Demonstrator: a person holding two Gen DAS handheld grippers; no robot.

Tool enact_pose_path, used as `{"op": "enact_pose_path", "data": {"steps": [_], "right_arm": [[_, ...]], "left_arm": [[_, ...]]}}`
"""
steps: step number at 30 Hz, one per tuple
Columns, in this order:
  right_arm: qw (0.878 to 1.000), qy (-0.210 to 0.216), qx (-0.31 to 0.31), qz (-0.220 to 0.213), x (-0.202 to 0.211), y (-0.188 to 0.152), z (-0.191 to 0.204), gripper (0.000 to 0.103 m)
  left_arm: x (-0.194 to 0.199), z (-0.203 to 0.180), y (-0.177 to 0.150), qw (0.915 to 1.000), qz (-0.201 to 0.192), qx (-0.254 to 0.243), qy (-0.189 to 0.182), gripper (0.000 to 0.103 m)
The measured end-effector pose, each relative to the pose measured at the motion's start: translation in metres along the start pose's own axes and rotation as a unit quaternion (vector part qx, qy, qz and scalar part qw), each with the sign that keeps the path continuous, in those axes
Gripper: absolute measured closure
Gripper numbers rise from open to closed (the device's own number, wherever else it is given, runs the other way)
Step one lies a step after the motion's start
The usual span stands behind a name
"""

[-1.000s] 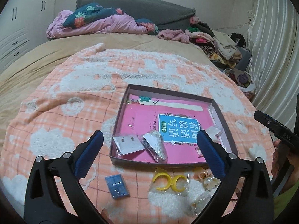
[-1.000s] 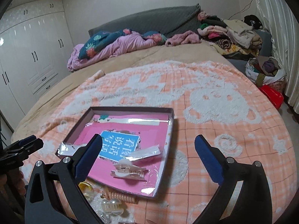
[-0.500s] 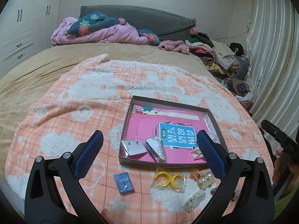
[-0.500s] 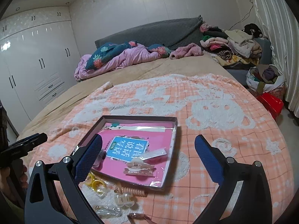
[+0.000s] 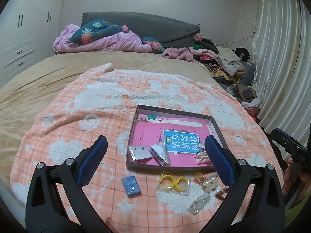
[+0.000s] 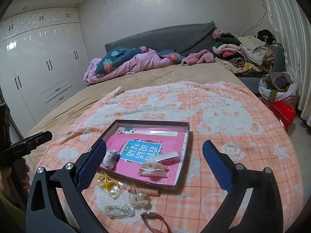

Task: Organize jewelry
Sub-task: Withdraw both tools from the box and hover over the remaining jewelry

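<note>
Lying on the peach checked blanket (image 5: 81, 128), the shallow box (image 5: 213, 121) runs its long axis from 9 to 3 o'clock in the left wrist view. Contents, left to right: a bagged earring card (image 5: 140, 152), a clear jewelry pouch (image 5: 161, 153), a pink booklet (image 5: 155, 134), and a beige claw clip (image 6: 152, 169). Outside, along its near wall: a blue card (image 5: 131, 185), yellow rings in a bag (image 5: 173, 182), a coil hair tie (image 6: 145, 191), and a pearl clip (image 6: 138, 199). Left gripper (image 5: 154, 159) and right gripper (image 6: 154, 162) hover with fingers wide apart, holding nothing.
</note>
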State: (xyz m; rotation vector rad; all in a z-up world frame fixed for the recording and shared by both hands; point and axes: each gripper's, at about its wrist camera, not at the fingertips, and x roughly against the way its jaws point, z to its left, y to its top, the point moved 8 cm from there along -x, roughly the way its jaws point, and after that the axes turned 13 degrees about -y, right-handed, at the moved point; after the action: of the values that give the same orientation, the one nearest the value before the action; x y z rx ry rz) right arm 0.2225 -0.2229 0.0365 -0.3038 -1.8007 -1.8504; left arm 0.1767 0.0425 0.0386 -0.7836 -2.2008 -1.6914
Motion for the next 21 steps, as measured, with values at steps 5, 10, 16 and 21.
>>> {"op": "enact_pose_path", "data": {"steps": [5, 10, 16, 21], "right_arm": [[1.000, 0.003, 0.007, 0.002, 0.010, -0.005, 0.007, 0.004], [1.000, 0.009, 0.013, 0.006, 0.018, -0.011, 0.015, 0.004], [1.000, 0.011, 0.021, 0.009, 0.024, -0.014, 0.022, 0.004], [0.999, 0.015, 0.026, 0.013, 0.027, -0.017, 0.029, 0.004]], "left_arm": [[0.007, 0.000, -0.003, 1.0000, 0.001, -0.001, 0.001, 0.010], [0.013, -0.002, -0.011, 1.0000, 0.006, -0.007, -0.002, 0.010], [0.015, -0.007, -0.023, 0.9997, 0.017, -0.015, -0.011, 0.010], [0.015, -0.014, -0.033, 0.9991, 0.027, -0.028, -0.019, 0.010]]}}
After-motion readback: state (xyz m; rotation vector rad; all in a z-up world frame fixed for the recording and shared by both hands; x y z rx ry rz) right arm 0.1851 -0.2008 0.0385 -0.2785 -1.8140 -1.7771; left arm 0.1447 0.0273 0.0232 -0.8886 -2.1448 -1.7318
